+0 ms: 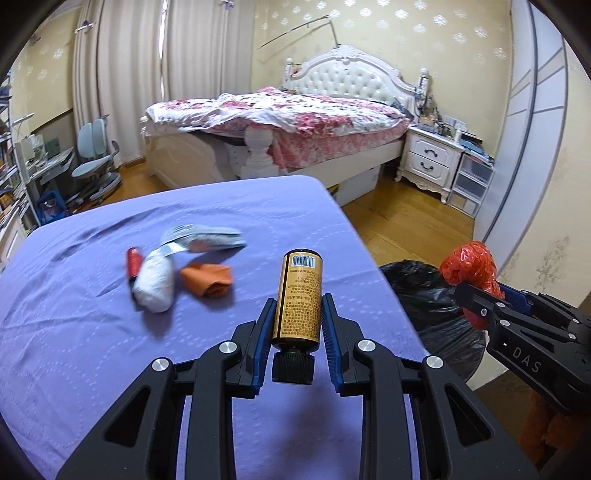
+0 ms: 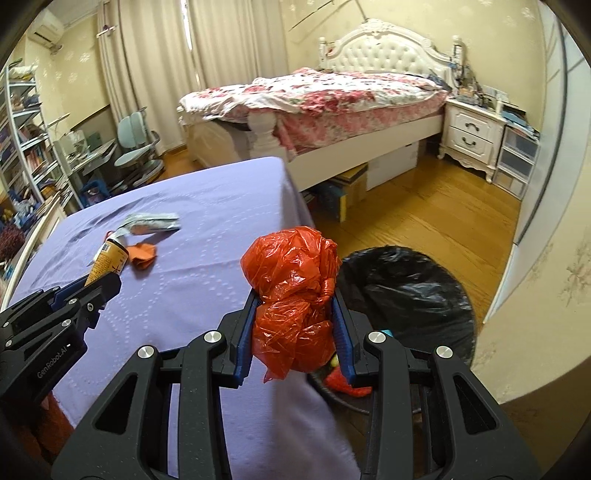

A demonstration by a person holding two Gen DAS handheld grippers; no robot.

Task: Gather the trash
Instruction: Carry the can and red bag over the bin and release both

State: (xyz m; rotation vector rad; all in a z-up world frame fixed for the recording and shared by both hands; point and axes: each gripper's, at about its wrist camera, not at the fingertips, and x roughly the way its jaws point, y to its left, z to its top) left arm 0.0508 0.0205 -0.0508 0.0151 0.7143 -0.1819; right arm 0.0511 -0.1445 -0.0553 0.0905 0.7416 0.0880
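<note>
**A bedroom in soft daylight**

Pale light is coming through cream curtains (image 1: 122, 74) along the far wall. A white bed (image 1: 295, 122) with a tufted headboard is standing under a floral quilt on a wooden floor (image 2: 424, 218). A white nightstand (image 1: 428, 158) is sitting beside it, and a blue desk chair (image 1: 96, 158) is waiting near the curtains. Yellow patterned wallpaper (image 1: 406, 33) is covering the walls.
</note>
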